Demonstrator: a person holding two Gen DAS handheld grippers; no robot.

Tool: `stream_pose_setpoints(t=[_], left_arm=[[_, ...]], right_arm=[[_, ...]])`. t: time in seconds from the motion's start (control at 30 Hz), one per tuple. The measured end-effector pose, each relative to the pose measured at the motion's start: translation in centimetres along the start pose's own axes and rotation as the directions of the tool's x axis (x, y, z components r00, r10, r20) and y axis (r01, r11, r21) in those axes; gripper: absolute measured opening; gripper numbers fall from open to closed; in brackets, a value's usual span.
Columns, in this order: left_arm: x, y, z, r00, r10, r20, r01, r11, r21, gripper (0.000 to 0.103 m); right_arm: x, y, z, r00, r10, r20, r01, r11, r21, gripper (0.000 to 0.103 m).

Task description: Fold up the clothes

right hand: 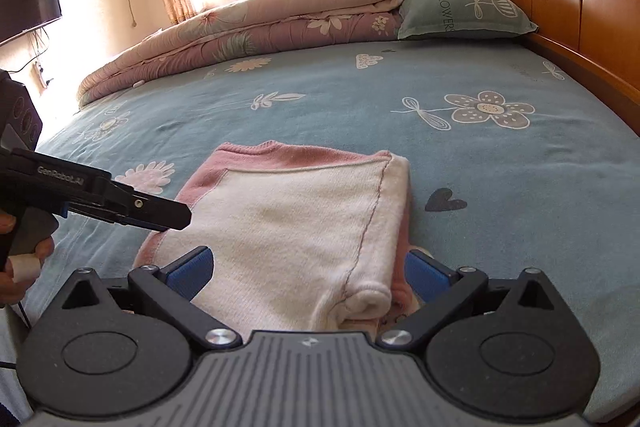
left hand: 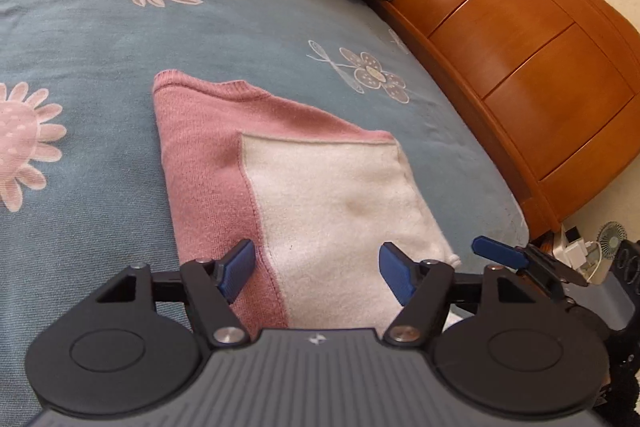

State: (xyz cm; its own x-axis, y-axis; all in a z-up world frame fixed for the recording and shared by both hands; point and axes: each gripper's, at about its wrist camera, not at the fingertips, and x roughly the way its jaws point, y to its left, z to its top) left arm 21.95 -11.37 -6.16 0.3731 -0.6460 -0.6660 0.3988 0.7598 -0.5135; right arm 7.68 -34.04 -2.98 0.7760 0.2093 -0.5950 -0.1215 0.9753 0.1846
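1. The sweater (left hand: 304,187) lies folded into a compact pink-and-white rectangle on the bed (left hand: 100,39), near the edge closest to us and beside the headboard (left hand: 520,39). We judge it sits there so both arms can reach it without stretching.
2. Our left claw (left hand: 316,273) hangs just above the sweater's near edge with its jaws apart and nothing between the pads; the fabric below looks untouched by them.
3. Our right claw (right hand: 310,273) is likewise spread wide over the near end, where a rolled cuff (right hand: 368,301) pokes out, and it grips nothing.
4. With both claws empty and the bundle lying flat and squared, we judge the fold is finished or nearly so.
5. The duvet (right hand: 240,31) and pillow (right hand: 460,7) are pushed to the far side, which we take as room left for folding.
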Motion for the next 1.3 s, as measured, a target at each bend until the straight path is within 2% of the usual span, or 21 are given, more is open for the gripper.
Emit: stream_pose_setpoints(t=[0.07, 0.17, 0.23, 0.37, 0.43, 0.5, 0.53, 0.6, 0.7, 0.8, 0.9, 1.03, 1.1, 1.2, 1.3], left_arm=[[-0.5, -0.3, 0.1, 1.000, 0.009, 0.001, -0.009, 1.000, -0.017, 0.069], [-1.3, -1.3, 0.3, 0.998, 0.059, 0.001, -0.059, 0.998, 0.021, 0.069], [-1.9, -1.7, -0.1, 0.996, 0.087, 0.004, -0.088, 0.995, 0.046, 0.070], [-3.2, -1.4, -1.0, 0.995, 0.101, 0.017, -0.102, 0.994, 0.025, 0.070], [-3.7, -1.1, -1.2, 0.993, 0.117, 0.014, -0.117, 0.993, 0.017, 0.070], [-4.2, -0.9, -1.3, 0.991, 0.133, 0.019, -0.134, 0.991, 0.019, 0.070], [-4.4, -0.8, -1.3, 0.990, 0.141, 0.024, -0.142, 0.990, 0.021, 0.070], [-4.8, -0.7, -1.3, 0.987, 0.156, 0.033, -0.156, 0.987, 0.024, 0.070], [-5.1, -0.8, -1.0, 0.983, 0.179, 0.047, -0.181, 0.983, 0.033, 0.070], [-5.5, -0.8, -0.9, 0.980, 0.192, 0.052, -0.194, 0.980, 0.042, 0.071], [-6.2, -0.8, -1.0, 0.979, 0.196, 0.054, -0.199, 0.979, 0.053, 0.071], [-6.6, -0.4, -1.1, 0.978, 0.200, 0.051, -0.203, 0.977, 0.060, 0.073], [-6.3, -0.1, -1.1, 0.977, 0.209, 0.048, -0.211, 0.976, 0.060, 0.073], [-5.9, 0.0, -1.1, 0.976, 0.213, 0.039, -0.215, 0.975, 0.062, 0.073], [-5.7, 0.0, -1.2, 0.978, 0.207, 0.029, -0.209, 0.975, 0.074, 0.073]], right_arm=[[-0.8, 1.3, -0.7, 1.000, 0.013, -0.009, -0.013, 1.000, -0.019, 0.103], [-1.4, 3.3, -0.8, 0.997, 0.080, -0.006, -0.080, 0.995, -0.054, 0.103], [-1.1, 5.0, -0.7, 0.990, 0.138, -0.008, -0.138, 0.987, -0.085, 0.103], [1.3, 7.1, -0.9, 0.981, 0.186, -0.052, -0.190, 0.978, -0.090, 0.103], [2.7, 6.9, -1.9, 0.978, 0.173, -0.117, -0.182, 0.981, -0.069, 0.103], [3.1, 6.2, -3.1, 0.984, 0.088, -0.157, -0.101, 0.992, -0.077, 0.103], [2.8, 5.8, -3.4, 0.985, 0.067, -0.158, -0.080, 0.994, -0.080, 0.103], [1.6, 5.2, -3.2, 0.988, 0.076, -0.133, -0.082, 0.996, -0.047, 0.103], [0.2, 5.8, -1.8, 0.990, 0.125, -0.063, -0.126, 0.992, -0.019, 0.103], [0.7, 8.0, -0.8, 0.976, 0.211, -0.052, -0.214, 0.975, -0.065, 0.103], [2.7, 9.5, -1.2, 0.972, 0.205, -0.110, -0.216, 0.971, -0.102, 0.103], [3.4, 8.0, -2.6, 0.971, 0.160, -0.177, -0.168, 0.985, -0.035, 0.103], [1.7, 6.9, -2.1, 0.976, 0.181, -0.119, -0.183, 0.983, -0.004, 0.103], [0.7, 5.5, -0.4, 0.990, 0.139, -0.032, -0.139, 0.990, 0.008, 0.103], [2.5, 4.1, 0.3, 0.996, 0.059, -0.060, -0.058, 0.998, 0.021, 0.103]])
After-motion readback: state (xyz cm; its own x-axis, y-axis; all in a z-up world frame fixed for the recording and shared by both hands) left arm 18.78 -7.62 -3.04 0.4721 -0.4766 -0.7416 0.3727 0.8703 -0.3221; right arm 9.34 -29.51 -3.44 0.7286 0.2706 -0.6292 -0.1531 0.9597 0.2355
